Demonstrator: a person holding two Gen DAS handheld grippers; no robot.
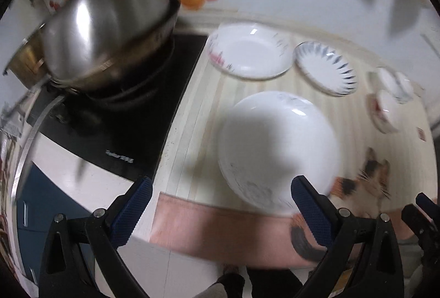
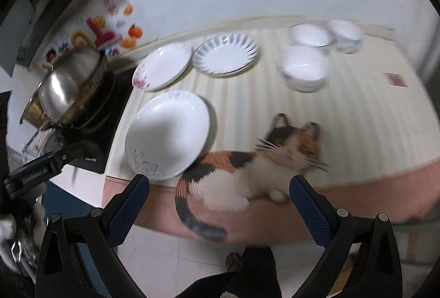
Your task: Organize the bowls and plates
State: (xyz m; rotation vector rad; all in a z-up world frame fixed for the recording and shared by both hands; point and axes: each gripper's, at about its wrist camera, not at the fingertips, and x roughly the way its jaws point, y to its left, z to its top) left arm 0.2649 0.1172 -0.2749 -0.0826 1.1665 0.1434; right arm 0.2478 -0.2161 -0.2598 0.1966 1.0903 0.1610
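Three plates lie on the striped tablecloth. A large white plate (image 1: 277, 144) (image 2: 167, 138) is nearest, a pink-flowered plate (image 1: 247, 50) (image 2: 162, 67) and a blue-rayed plate (image 1: 327, 67) (image 2: 225, 53) sit behind it. Three white bowls (image 2: 305, 67) (image 1: 390, 94) stand at the far right. My left gripper (image 1: 221, 201) is open and empty, just in front of the large plate. My right gripper (image 2: 218, 196) is open and empty, above the table's front edge, over a calico cat figure (image 2: 247, 168).
A steel pot with an upturned lid (image 1: 104, 31) (image 2: 68, 83) sits on a black cooktop (image 1: 132, 133) left of the plates. The cat figure (image 1: 365, 182) lies at the front edge, right of the large plate. Wall stickers (image 2: 110, 34) are behind.
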